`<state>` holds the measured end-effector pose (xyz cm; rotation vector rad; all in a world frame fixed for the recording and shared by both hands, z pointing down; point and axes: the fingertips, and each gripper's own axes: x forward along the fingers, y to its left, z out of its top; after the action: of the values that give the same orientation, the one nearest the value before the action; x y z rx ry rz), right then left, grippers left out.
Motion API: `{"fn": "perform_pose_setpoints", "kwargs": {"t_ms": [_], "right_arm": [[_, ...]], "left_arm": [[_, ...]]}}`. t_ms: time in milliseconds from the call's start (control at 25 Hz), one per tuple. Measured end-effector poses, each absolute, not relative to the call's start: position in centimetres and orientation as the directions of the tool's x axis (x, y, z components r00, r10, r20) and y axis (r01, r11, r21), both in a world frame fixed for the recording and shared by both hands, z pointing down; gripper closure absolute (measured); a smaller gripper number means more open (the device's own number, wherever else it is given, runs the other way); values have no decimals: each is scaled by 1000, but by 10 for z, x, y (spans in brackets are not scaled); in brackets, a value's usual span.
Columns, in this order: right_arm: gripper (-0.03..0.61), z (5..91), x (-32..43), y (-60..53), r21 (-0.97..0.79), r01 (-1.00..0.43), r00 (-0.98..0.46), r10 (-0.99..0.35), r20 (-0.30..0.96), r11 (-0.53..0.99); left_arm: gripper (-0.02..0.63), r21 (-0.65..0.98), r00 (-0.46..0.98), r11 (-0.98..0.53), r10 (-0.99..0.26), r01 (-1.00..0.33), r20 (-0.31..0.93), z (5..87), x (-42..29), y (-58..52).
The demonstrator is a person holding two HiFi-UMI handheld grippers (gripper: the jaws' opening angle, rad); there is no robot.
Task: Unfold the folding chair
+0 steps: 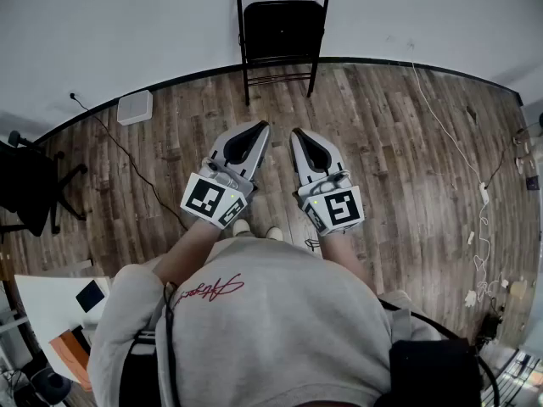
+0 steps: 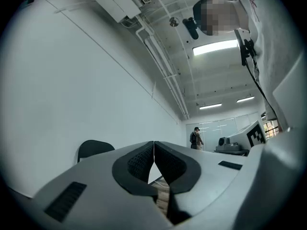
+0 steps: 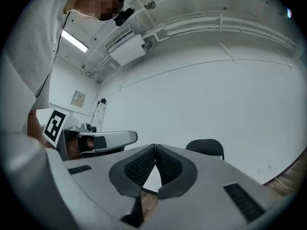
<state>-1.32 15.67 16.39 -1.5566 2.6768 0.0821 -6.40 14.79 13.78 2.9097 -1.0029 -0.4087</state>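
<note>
We hold both close in: left gripper (image 1: pixel 261 127) with jaws together and empty, right gripper (image 1: pixel 297 134) the same. Dead ahead of both tips, well apart across the floor (image 1: pixel 382 159), the folding chair (image 1: pixel 280 28) stands upright and folded against the wall (image 1: pixel 127 24), neither hand nearer.

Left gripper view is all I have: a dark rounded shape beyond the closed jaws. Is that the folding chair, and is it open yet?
Observer: Yes, the folding chair; the head view shows it folded flat against the wall.
Operator: Is either gripper touching it?
Observer: No. The left gripper and right gripper sit side by side, with wooden floor between them and the chair.
Operator: Is the right one holding anything?
Observer: No, its own view shows its jaws together with nothing between them.
</note>
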Motion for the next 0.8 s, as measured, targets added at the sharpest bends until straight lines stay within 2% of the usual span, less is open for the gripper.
{"fn": "perform_pose_setpoints", "kwargs": {"t_ms": [800], "right_arm": [[561,158,4,160,14,-871,-491,-866,-97,492]], "left_arm": [[597,139,733,-767,-640,-626,-233,138,-53,149]]}}
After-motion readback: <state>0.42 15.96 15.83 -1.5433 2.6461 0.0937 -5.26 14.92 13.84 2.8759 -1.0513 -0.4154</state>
